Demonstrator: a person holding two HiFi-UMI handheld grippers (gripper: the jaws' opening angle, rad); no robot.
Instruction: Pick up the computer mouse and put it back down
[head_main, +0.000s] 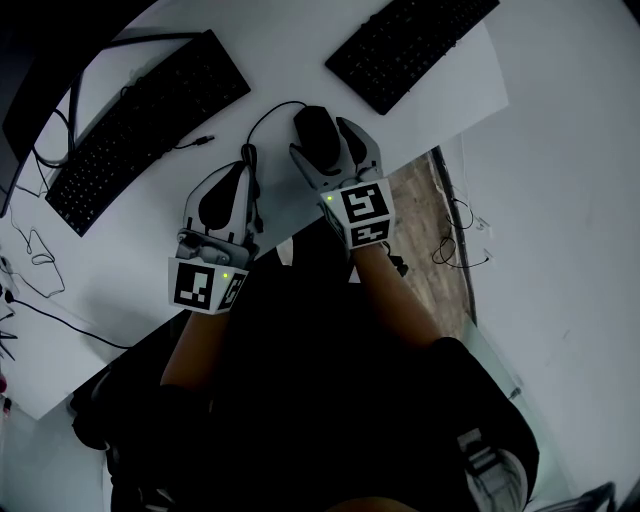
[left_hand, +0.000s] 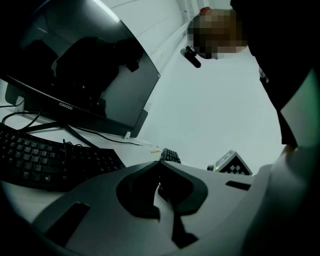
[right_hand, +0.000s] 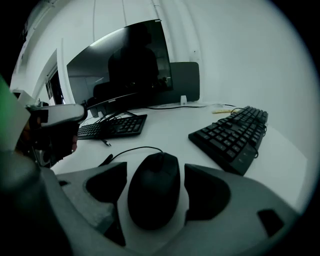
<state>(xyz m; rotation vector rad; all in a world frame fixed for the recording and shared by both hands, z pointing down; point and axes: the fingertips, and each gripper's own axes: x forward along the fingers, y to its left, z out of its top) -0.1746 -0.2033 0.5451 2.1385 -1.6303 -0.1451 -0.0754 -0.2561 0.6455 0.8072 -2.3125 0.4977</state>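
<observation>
the right tongs (right_hand: 155, 167) stand spread wide astride the wired computer mouse (right_hand: 154, 195), which lies flat on the white tabletop (right_hand: 170, 125) with a gap on each side, likely placed to close on its flanks, while the left tongs (left_hand: 160, 165), pressed together and empty, idle at its left.

Office workstation: monitor (right_hand: 127, 60), keyboards (right_hand: 232, 135) (two of them), white desk (right_hand: 170, 125).

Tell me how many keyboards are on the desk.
2: left keyboard lies left of the mouse; right keyboard lies right of it. More may sit outside view.
</observation>
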